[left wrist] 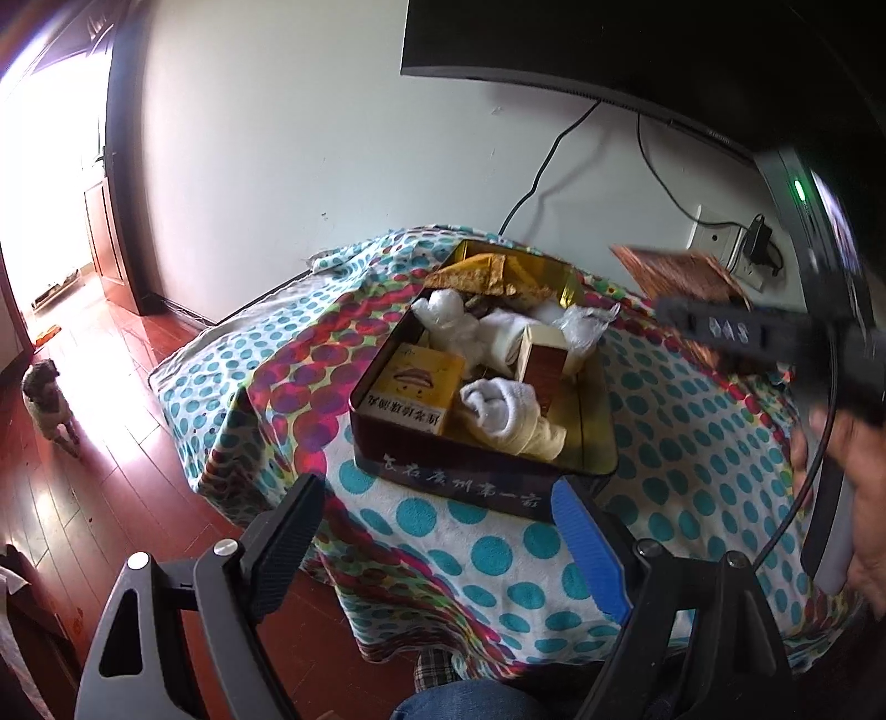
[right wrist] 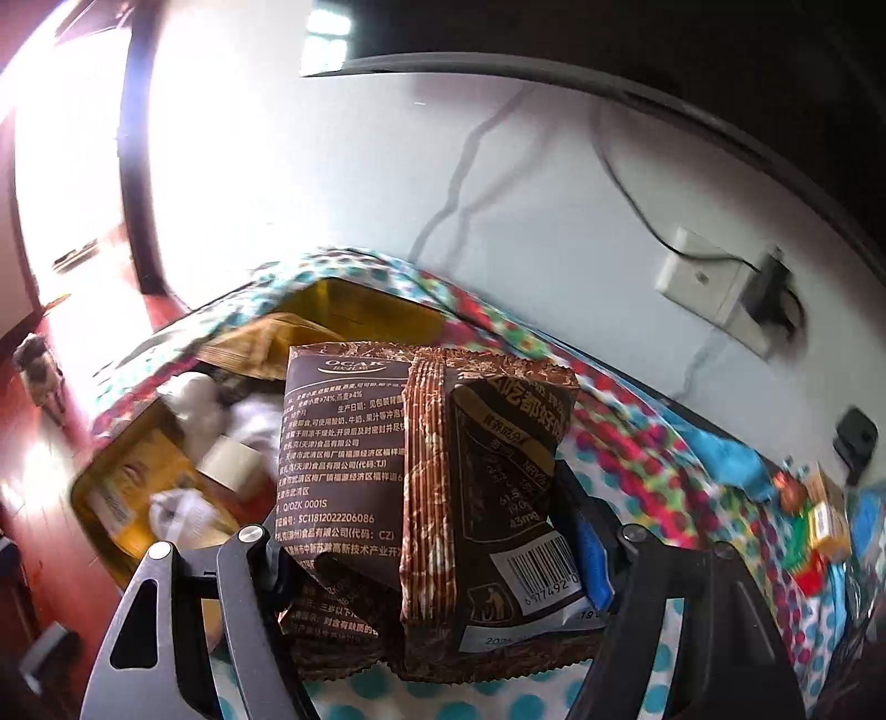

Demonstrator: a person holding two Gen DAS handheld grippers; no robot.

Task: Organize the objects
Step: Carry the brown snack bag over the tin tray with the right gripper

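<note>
A dark tin box [left wrist: 459,471] with a gold inside stands on the polka-dot cloth [left wrist: 692,443]. It holds a yellow carton [left wrist: 418,387], rolled white socks [left wrist: 509,410], plastic wraps and gold snack packets. My left gripper [left wrist: 437,526] is open and empty, just in front of the tin's near wall. My right gripper [right wrist: 426,531] is shut on a brown snack packet [right wrist: 443,498], held above the cloth to the right of the tin [right wrist: 94,498]. The packet [left wrist: 681,271] and the right gripper show blurred at the right of the left wrist view.
A small dog [left wrist: 47,401] stands on the red wood floor at left. A dark monitor [left wrist: 609,50] hangs above, with cables and a wall socket [left wrist: 720,243] behind. Small colourful items [right wrist: 814,526] lie on the cloth at far right.
</note>
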